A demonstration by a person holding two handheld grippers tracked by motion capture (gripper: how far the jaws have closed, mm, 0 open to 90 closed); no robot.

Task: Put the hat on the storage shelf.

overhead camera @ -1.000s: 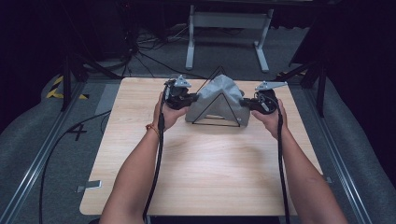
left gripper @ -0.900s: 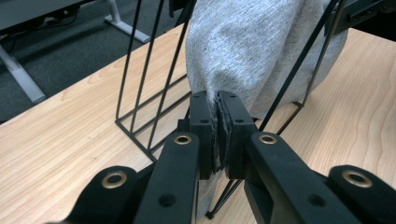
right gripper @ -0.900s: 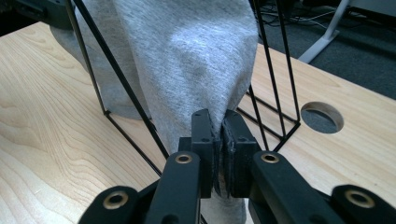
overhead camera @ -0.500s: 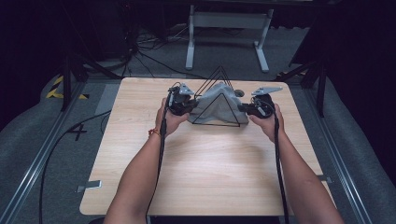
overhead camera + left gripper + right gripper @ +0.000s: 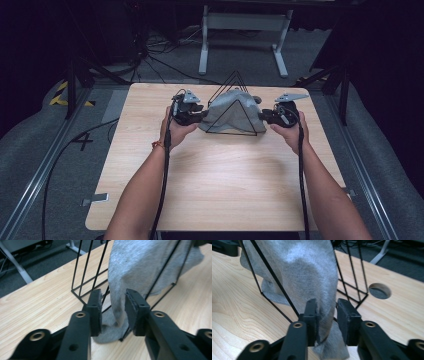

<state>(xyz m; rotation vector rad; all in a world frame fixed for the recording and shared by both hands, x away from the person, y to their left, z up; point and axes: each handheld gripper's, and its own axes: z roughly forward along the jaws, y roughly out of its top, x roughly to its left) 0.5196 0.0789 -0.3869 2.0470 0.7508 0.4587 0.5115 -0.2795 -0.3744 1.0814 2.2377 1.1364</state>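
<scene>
— What is seen on the bench [image 5: 220,185]?

— A pale wooden bench is shown from above, with a black wire rack [image 5: 235,107] of triangular outline stood toward its far edge, near the middle. A grey cloth [image 5: 227,112] is draped over the rack, its lower edges lying on the wood. A round hole [image 5: 380,290] is cut into the bench just beyond the rack, as seen in the right tool view.

— And the tools?

— The left tool [image 5: 199,116] is held at the rack's left end, the right tool [image 5: 263,116] at its right end. In the left tool view, the jaws of the left tool [image 5: 113,308] are parted, with a hanging fold of the cloth between them, not clamped. In the right tool view, the right tool [image 5: 327,317] is likewise open, cloth lying against its left jaw, a gap left at the other.
</scene>
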